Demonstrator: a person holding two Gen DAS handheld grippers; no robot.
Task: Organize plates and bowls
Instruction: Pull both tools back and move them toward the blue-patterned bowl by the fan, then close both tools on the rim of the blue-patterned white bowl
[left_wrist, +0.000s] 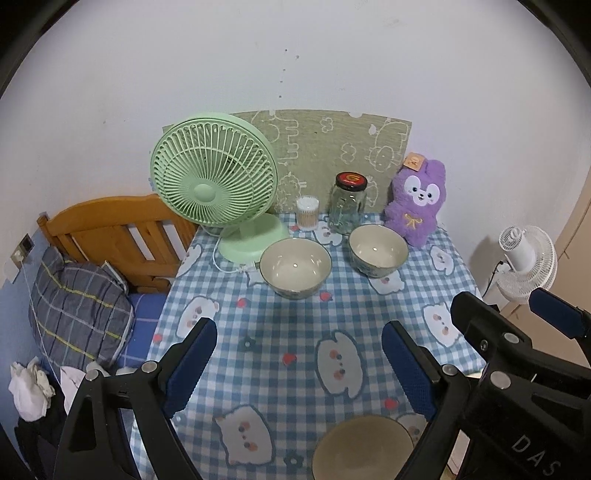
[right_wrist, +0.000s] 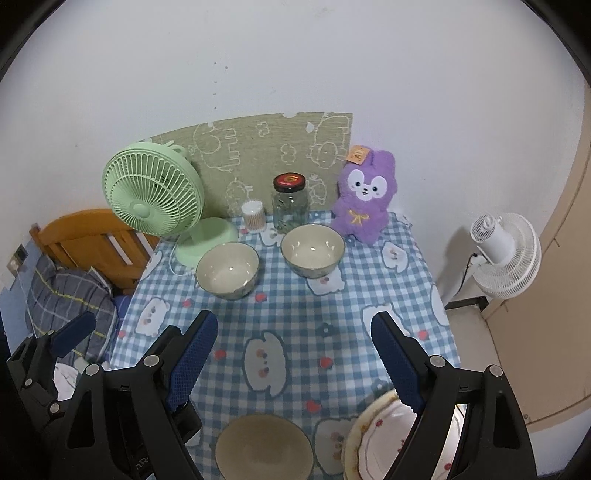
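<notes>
Two cream bowls stand side by side at the back of the checked tablecloth: the left bowl and the right bowl. A brownish dish lies at the near edge. To its right, a floral plate is partly hidden behind the right finger. My left gripper hovers open above the cloth, nothing between its fingers. My right gripper is open too and holds nothing. Each gripper shows at the edge of the other's view.
At the back stand a green desk fan, a cotton swab tub, a glass jar with a dark lid and a purple plush rabbit. A wooden bed frame with a pillow lies left; a white fan is on the right.
</notes>
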